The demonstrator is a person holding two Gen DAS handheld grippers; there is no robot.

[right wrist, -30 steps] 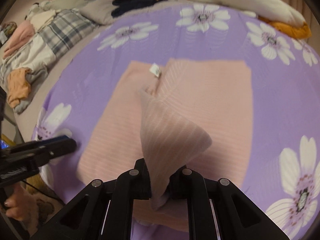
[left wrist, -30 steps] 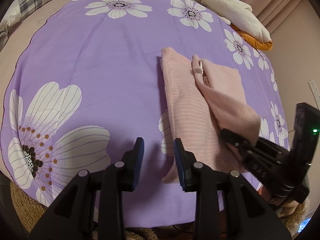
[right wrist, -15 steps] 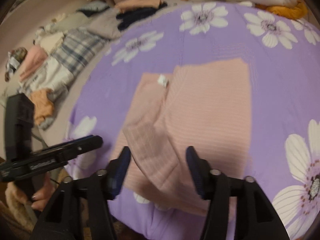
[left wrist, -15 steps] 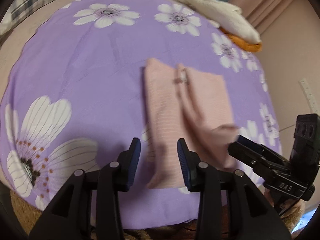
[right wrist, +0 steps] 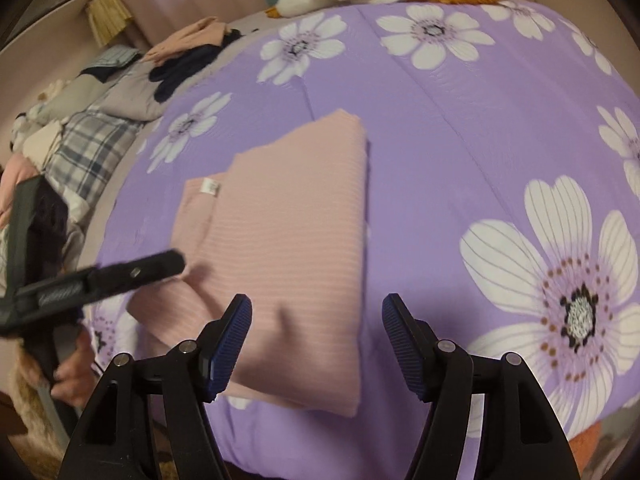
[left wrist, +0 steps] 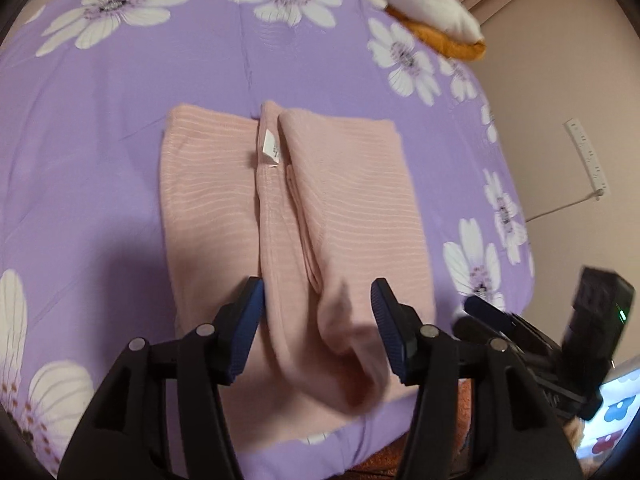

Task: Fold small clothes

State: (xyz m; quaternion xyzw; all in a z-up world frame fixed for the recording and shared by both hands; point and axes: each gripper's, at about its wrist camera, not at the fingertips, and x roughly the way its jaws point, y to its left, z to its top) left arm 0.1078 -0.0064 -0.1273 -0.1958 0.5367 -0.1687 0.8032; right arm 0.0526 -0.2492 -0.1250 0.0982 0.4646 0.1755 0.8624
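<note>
A pink striped garment (left wrist: pixel 224 208) lies folded on the purple flowered bedspread (left wrist: pixel 100 128), with both sides turned in toward the middle and a white label (left wrist: pixel 271 148) at the top of the seam. It also shows in the right wrist view (right wrist: pixel 288 236). My left gripper (left wrist: pixel 318 332) is open and empty, its fingers on either side of the garment's near middle fold. My right gripper (right wrist: pixel 316 344) is open and empty over the garment's near right corner. The left gripper shows in the right wrist view (right wrist: pixel 120 276) at the garment's left edge.
A white and orange plush (left wrist: pixel 420 4) lies at the far edge of the bed. A pile of clothes and a plaid cloth (right wrist: pixel 92 148) lie at the left. A wall with a power strip (left wrist: pixel 588 160) stands at the right. The near bed edge (right wrist: pixel 320 460) is just below the grippers.
My right gripper opened and let go of the garment's flap, which now lies flat on the garment. My left gripper opened wider and moved right over the garment's middle.
</note>
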